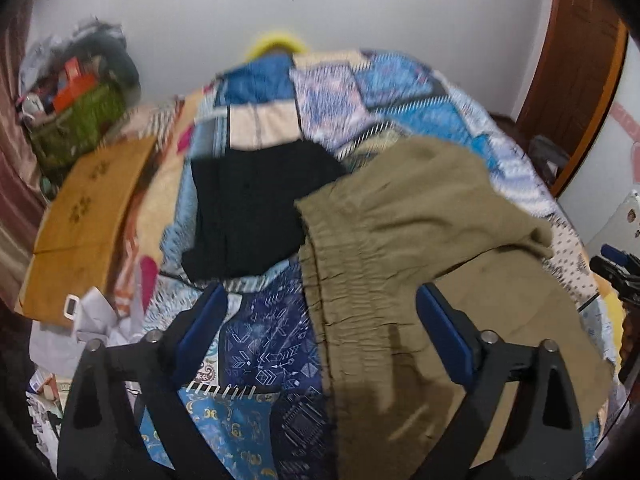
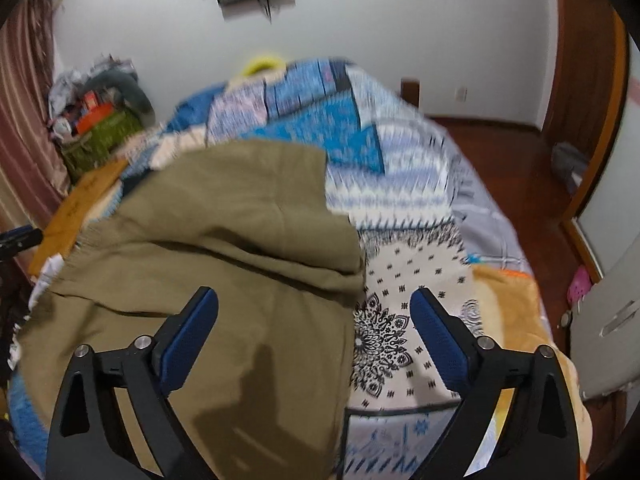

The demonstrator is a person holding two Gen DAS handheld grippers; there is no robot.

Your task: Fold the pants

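Bed [image 1: 276,364]: patchwork quilt in blues and creams, your whole work surface in both views.

Olive pants [image 1: 404,236]: spread on the quilt toward your right side, elastic waistband nearest your left tool, upper cloth already lapped over itself in a soft bunch; in the right wrist view the pants [image 2: 208,248] fill the left half, their right edge ending on the mandala patch. By my reading you are mid-fold, between grips.

Black garment [image 1: 248,208]: folded flat just left of the pants, apart from the task.

Left gripper [image 1: 320,308]: prongs spread wide above the waistband, gripping nothing.

Right gripper [image 2: 314,312]: prongs spread wide over the pants' right edge, gripping nothing.

Next, as I judge it: take the waistband with your left and the right edge with yours, pinching all layers, then carry them over evenly.
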